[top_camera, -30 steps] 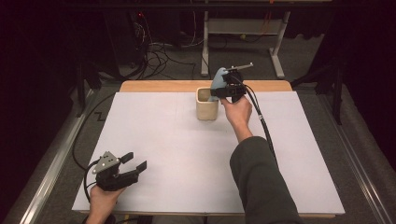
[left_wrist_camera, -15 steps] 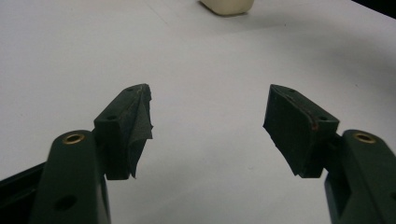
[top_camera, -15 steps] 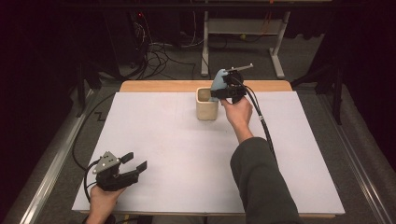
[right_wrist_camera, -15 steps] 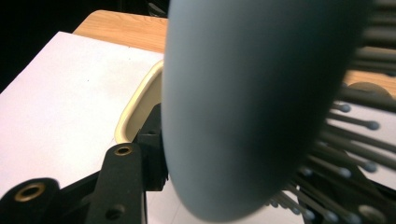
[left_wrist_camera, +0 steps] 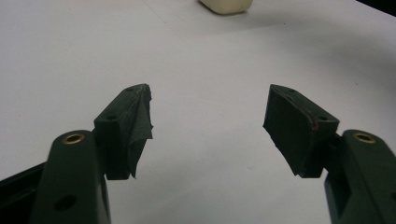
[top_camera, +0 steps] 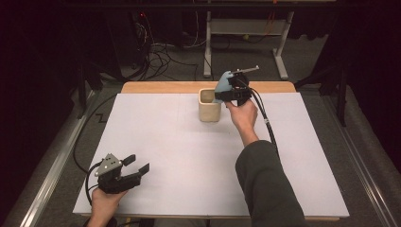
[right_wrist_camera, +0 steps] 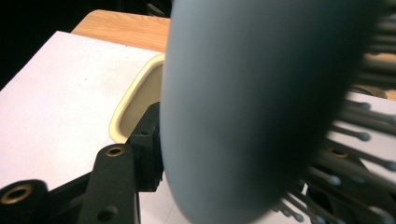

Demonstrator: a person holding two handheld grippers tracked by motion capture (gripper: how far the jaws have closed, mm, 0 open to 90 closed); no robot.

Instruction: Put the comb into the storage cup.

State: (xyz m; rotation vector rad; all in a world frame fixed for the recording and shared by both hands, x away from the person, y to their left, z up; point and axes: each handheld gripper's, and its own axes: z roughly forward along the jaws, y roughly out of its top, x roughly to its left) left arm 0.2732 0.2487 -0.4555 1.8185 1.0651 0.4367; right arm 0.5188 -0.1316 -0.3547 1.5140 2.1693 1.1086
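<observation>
A light blue hairbrush (top_camera: 221, 86) hangs over the right rim of a cream cup (top_camera: 209, 107) at the back of the table. My right gripper (top_camera: 228, 92) is shut on the brush and its jaws have just been opening, with the brush still between them. In the right gripper view the brush's back (right_wrist_camera: 252, 93) sits against the left jaw, its bristles (right_wrist_camera: 355, 135) point right, and the cup's rim (right_wrist_camera: 126, 112) lies below. My left gripper (top_camera: 137, 163) rests near the front left corner, open with nothing between its jaws (left_wrist_camera: 208, 121). The cup (left_wrist_camera: 226, 4) is far ahead of it.
A white sheet (top_camera: 179, 156) covers the table, with a wooden strip (top_camera: 161, 87) along its back edge. The right gripper's cable (top_camera: 265, 118) trails over the sheet beside the person's sleeve (top_camera: 265, 184). Cables and a metal frame (top_camera: 208, 42) stand on the floor behind.
</observation>
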